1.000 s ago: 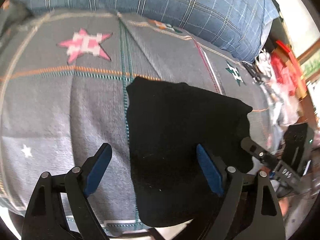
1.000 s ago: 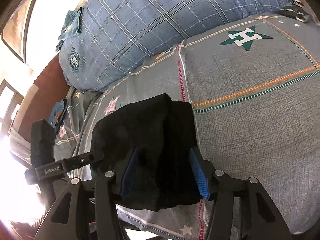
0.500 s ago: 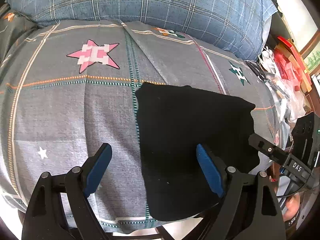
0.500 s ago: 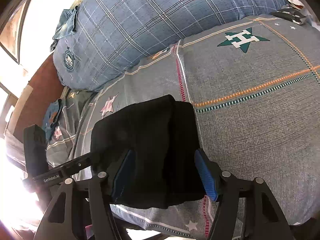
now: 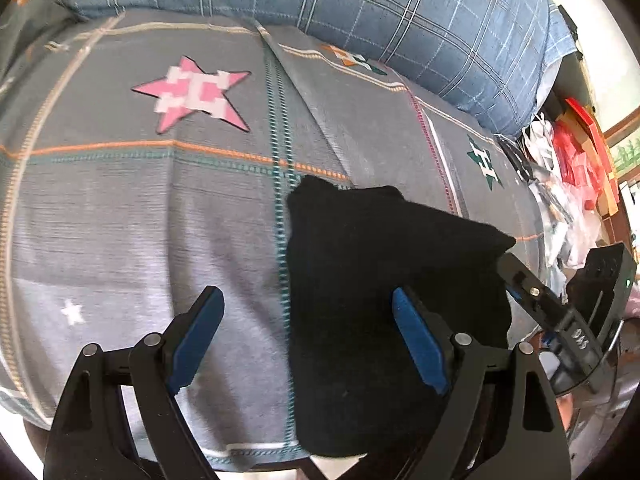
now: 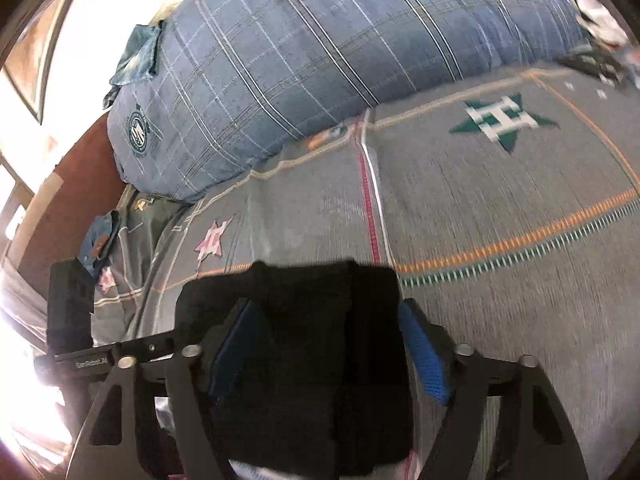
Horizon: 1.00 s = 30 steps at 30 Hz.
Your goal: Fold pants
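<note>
Folded black pants (image 5: pixel 384 280) lie on the bed (image 5: pixel 120 220) at its near edge; left gripper (image 5: pixel 308 336) is released, spread wide, one pad over the pants; right gripper (image 6: pixel 324 344) straddles the bundle, jaws parted, contact unclear; only the right view shows the plaid pillow's (image 6: pixel 320 60) crest.

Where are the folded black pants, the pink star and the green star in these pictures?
folded black pants (image 5: pixel 360 280): left wrist view, middle of the top layer.
pink star (image 5: pixel 192 92): left wrist view, centre of the print.
green star (image 6: pixel 500 118): right wrist view, centre of the print.
</note>
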Tool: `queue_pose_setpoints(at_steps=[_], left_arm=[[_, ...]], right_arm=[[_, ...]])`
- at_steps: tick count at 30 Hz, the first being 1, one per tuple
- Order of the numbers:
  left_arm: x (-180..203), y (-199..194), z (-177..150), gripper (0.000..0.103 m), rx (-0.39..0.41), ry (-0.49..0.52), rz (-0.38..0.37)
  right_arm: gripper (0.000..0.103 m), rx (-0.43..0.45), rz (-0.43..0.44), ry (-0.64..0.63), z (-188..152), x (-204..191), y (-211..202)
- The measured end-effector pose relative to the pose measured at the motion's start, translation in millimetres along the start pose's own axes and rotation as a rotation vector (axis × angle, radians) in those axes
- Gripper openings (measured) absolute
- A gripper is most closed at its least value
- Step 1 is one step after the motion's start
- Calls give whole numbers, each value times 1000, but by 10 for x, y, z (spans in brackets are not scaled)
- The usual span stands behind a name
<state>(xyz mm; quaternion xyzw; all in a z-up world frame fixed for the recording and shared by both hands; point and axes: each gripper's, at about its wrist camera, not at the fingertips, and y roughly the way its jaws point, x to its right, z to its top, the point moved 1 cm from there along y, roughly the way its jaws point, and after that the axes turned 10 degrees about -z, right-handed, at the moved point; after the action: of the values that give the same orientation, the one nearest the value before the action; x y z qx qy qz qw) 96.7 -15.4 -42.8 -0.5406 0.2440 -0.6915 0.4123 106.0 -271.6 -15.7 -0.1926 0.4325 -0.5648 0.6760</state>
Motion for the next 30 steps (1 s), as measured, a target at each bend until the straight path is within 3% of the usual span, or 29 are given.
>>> queue_pose_setpoints(at_steps=[1, 2, 3, 6, 9, 11, 15, 17, 18, 22, 23, 27, 30], left_arm=[[45, 2, 29, 73, -1, 3, -13], [96, -15, 49, 53, 0, 10, -25], [154, -34, 74, 53, -3, 17, -22], [209, 13, 146, 53, 13, 32, 35], [167, 135, 205, 55, -4, 21, 52], [179, 91, 206, 56, -20, 28, 40], [244, -203, 97, 55, -23, 144, 66], [325, -383, 76, 56, 10, 218, 58], [404, -445, 84, 56, 26, 254, 39], [896, -404, 249, 78, 57, 463, 2], [1025, -323, 301, 79, 49, 519, 10], [1479, 155, 456, 79, -100, 753, 55], [1655, 467, 393, 79, -229, 926, 131]], right_arm=[[20, 9, -4, -35, 28, -50, 11], [12, 13, -20, -70, 63, -111, -6], [7, 32, -3, -94, 103, -171, -68], [6, 109, 15, -163, 213, -314, -254], [6, 20, -57, -160, 230, -227, 16], [10, -33, -53, -109, 181, -92, 132], [23, 42, 37, 24, 100, 119, -311], [56, 54, 43, 59, 0, 174, -455], [60, 49, 37, 74, -103, 199, -512], [61, 13, 34, 108, -341, 213, -476], [61, 12, 36, 126, -386, 224, -458], [61, -3, 76, 206, -525, 288, -396], [60, 2, 118, 234, -563, 292, -377]])
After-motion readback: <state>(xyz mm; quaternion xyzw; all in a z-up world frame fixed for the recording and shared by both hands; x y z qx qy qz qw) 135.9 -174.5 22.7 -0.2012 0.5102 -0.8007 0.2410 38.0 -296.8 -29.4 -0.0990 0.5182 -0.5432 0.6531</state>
